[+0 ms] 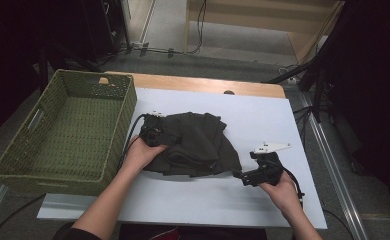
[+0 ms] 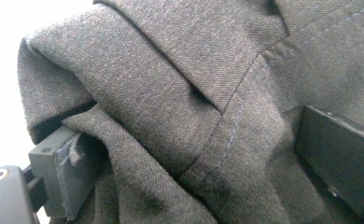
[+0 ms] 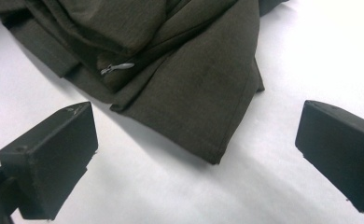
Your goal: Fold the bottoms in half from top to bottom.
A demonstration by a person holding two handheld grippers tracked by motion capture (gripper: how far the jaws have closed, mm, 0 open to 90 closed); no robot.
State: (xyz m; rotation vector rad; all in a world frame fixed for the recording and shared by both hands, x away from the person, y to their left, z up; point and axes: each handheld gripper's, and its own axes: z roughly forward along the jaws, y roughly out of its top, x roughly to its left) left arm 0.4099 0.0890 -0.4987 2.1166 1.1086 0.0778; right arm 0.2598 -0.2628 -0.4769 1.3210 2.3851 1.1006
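Note:
A dark grey garment [image 1: 195,142] lies crumpled in the middle of the white board [image 1: 203,200]. My left gripper [image 1: 169,140] is pushed into its left edge. In the left gripper view that gripper [image 2: 194,163] is open, its jaws wide apart with bunched fabric [image 2: 180,93] and a stitched seam between them. My right gripper [image 1: 243,171] sits just off the garment's lower right corner. It [image 3: 196,140] is open above the bare board, and the hemmed corner of the garment [image 3: 194,93] lies just ahead of its jaws. A small metal zipper pull [image 3: 117,68] shows in a fold.
An empty green woven basket [image 1: 120,127] stands at the left, close to the garment and my left hand. The wooden table edge [image 1: 208,84] runs behind the board. Cables and dark stands lie on the floor beyond and to the right.

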